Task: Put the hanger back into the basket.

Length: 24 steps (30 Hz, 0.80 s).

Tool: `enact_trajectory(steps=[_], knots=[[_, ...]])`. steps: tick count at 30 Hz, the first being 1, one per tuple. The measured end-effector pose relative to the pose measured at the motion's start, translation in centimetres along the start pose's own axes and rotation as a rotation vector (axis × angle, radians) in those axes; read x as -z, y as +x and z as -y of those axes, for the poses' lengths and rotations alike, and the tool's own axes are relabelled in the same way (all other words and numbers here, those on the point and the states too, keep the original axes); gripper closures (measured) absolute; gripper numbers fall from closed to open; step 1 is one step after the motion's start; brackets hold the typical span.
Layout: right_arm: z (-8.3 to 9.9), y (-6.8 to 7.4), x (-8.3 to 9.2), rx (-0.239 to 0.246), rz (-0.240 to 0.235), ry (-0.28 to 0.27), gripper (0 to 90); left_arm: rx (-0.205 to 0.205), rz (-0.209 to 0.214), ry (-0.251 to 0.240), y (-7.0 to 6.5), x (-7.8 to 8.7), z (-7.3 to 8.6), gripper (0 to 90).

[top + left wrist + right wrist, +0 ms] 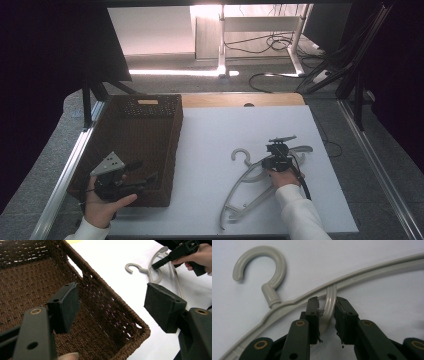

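1. White table [210, 150] carries a brown basket [135, 145] at left and a grey hanger [250, 180] lying flat at right.
2. My right hand-held gripper [327, 308] has its jaws nearly closed around a thin inner bar of the hanger, near the hook [262, 262]; pads look touching it.
3. My left hand-held gripper [112, 307] hovers over the basket's near corner, jaws wide apart, nothing between them.

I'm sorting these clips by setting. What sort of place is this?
Probably a lab or workshop recording bench, not a home: a white table edged by metal rails, dark curtains at the sides, and loose cables on the floor beyond by a desk frame.
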State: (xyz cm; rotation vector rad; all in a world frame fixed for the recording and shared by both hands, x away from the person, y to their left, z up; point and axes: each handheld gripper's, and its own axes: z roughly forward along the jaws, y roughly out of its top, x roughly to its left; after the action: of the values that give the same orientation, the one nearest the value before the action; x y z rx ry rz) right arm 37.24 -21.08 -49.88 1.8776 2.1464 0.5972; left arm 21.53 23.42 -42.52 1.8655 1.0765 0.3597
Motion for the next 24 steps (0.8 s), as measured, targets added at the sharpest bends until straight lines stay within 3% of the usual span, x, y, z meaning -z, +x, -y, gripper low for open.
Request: enact_trajectory(steps=[11,14,24], knots=[[-0.3,-0.8,0.0,-0.059,-0.043,0.0,77.7,0.005,-0.004,0.001,0.1,-0.1,0.1,28.1],[-0.2,-0.9,0.1,-0.054,-0.035,-0.024,79.4,0.006,-0.005,0.003,0.1,-0.1,0.1,28.1],[-0.1,-1.3,0.2,-0.055,-0.058,-0.031,80.7,0.006,-0.008,0.003,0.1,-0.1,0.1,28.1]])
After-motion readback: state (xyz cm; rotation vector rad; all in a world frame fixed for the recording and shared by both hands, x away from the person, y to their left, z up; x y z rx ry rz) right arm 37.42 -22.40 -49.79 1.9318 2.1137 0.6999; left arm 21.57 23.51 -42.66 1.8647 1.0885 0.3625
